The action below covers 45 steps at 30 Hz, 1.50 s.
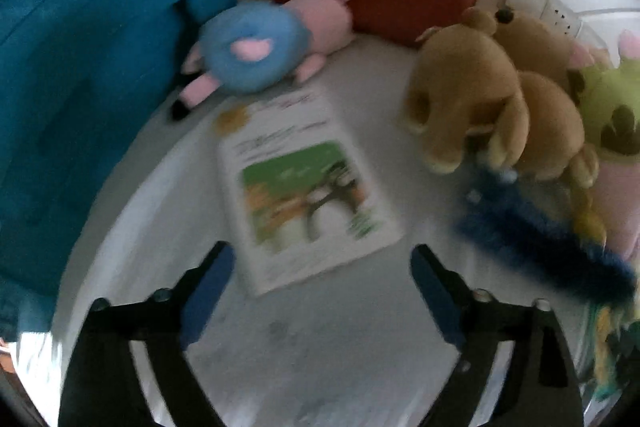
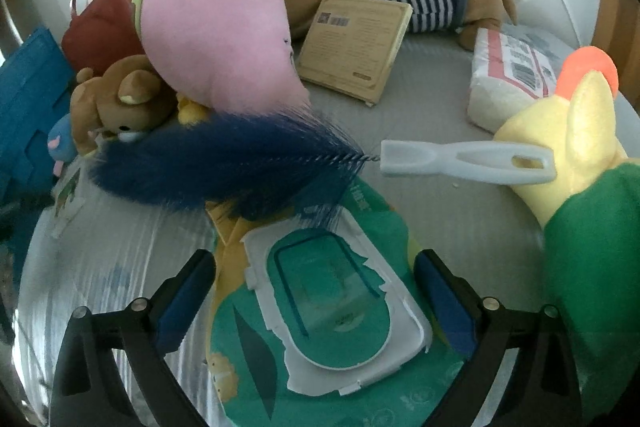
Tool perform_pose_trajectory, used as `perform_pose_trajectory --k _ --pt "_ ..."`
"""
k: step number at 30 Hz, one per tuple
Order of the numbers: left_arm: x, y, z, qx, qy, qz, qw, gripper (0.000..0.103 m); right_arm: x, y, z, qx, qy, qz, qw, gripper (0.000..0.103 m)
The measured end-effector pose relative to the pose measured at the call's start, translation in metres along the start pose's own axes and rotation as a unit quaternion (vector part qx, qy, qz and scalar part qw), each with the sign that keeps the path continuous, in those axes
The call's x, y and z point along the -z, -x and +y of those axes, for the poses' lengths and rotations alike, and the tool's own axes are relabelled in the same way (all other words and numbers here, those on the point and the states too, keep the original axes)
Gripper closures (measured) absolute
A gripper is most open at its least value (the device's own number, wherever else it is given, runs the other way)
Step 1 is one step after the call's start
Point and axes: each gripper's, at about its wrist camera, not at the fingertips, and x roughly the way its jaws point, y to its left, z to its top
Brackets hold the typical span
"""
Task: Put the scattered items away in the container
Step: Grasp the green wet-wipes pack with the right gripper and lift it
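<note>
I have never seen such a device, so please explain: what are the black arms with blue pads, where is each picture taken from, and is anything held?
They are two hand-held grippers, each with a camera looking along its fingers. The left gripper hangs open over a booklet near a pig toy and a brown bear. The right gripper is open around a green wipes pack, not closed on it. A blue duster lies beyond. Nothing is held.

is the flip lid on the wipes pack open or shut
Shut. The white-rimmed teal lid lies flat against the green wipes pack, nothing raised, between the open right gripper fingers.
</note>
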Motion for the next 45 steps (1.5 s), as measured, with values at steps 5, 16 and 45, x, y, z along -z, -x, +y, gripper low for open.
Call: perform_pose_trajectory --k 5,16,45 --pt "-0.013 -0.047 -0.004 -0.046 0.007 0.033 0.9984 0.001 0.000 -0.002 0.003 0.006 0.013 0.003 1.000 0.000" --pt "0.007 -0.030 0.044 -0.058 0.012 0.019 0.9981 0.003 0.006 -0.007 0.018 0.049 0.044 0.014 0.998 0.003" --pt "0.096 0.070 -0.021 0.100 -0.126 0.025 0.9866 0.023 0.053 0.043 0.063 0.011 0.080 0.028 0.996 0.025"
